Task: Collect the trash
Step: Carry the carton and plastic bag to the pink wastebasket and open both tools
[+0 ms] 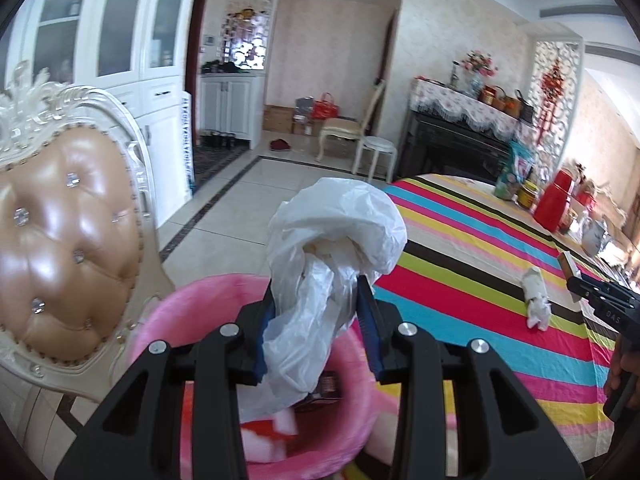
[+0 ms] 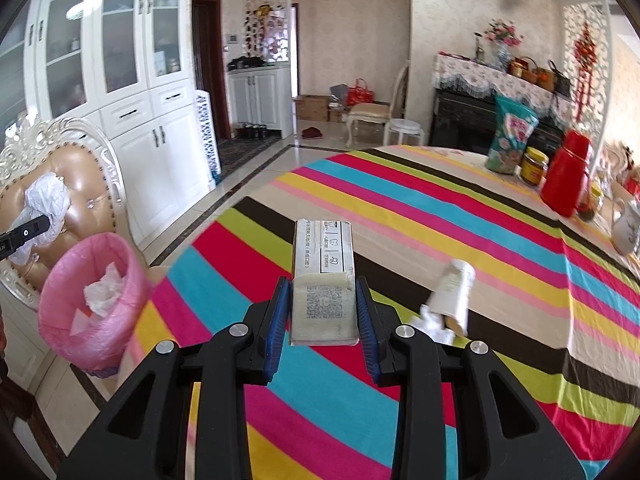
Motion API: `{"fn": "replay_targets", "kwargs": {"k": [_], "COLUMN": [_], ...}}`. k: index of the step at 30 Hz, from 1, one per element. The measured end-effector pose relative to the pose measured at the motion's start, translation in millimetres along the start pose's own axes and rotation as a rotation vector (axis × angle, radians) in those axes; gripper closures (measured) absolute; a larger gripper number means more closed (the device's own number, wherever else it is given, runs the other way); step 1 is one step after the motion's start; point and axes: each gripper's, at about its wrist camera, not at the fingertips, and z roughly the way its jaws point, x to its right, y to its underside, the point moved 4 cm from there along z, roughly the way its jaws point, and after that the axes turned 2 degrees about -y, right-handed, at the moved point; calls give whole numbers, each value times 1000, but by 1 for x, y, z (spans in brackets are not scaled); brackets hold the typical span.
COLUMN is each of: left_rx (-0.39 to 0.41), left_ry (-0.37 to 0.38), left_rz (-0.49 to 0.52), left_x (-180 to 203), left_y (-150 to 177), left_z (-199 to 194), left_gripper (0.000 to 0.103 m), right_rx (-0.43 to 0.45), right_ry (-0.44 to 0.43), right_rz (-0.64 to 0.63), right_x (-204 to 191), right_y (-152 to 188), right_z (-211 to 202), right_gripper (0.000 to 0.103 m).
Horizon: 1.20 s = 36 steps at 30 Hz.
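Left claw: we see the left gripper [image 1: 318, 320] clamped on a crumpled white plastic bag [image 1: 332, 240], its blue ribbed pads pressing the thin, glossy film from both sides.

Bag shape: we read it as a soft, wrinkled bundle, ballooning above the pads and trailing in a loose tail below them; its long axis runs roughly along the fingers, away from the camera.

Bin: we find the pink-lined waste bin [image 1: 200, 300] directly beneath and just beyond the left fingers, round, its liner a thin shiny film folded over the rim, with white scraps inside. In the right wrist view the same bin [image 2: 92, 300] sits far off to the left of the right claw.

Right claw: we see the right gripper [image 2: 322, 308] closed on a small cardboard box [image 2: 323, 280], matte, pale and rectangular, printed with a square code on its near face.

Box axis: we see its long axis pointing straight ahead along the fingers, the far end beyond the tips.

Remaining trash: we spot a white paper roll [image 2: 450, 300] with a crumpled tissue end, lying right of the right claw on the table, its axis tilted up-right.

Table: we see a striped tablecloth [image 2: 400, 208], flat woven fabric, under and ahead of the right claw.

Chair: we note a tufted, glossy tan chair [image 1: 68, 240] left of the left claw.
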Motion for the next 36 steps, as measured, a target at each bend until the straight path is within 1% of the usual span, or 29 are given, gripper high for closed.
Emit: {"fn": "replay_targets", "kwargs": {"k": [7, 13, 26, 30, 36], "left_rx": [13, 12, 5, 3, 3], "left_ry": [-46, -72, -83, -82, -78], "left_rz": [-48, -70, -92, -100, -104], "left_x": [-45, -69, -97, -102, -108], "left_y": [7, 14, 22, 24, 22], "left_z": [-16, -23, -26, -25, -22], "left_gripper": [67, 66, 64, 64, 63], "right_rx": [6, 2, -35, -46, -58], "right_ry": [-67, -137, -271, -298, -326], "right_rz": [-61, -119, -213, -233, -245], "right_x": [-60, -116, -216, -237, -259], "right_y": [-13, -22, -24, -25, -26], "right_z": [7, 13, 34, 42, 54], "right_gripper": [71, 71, 71, 71, 71]}}
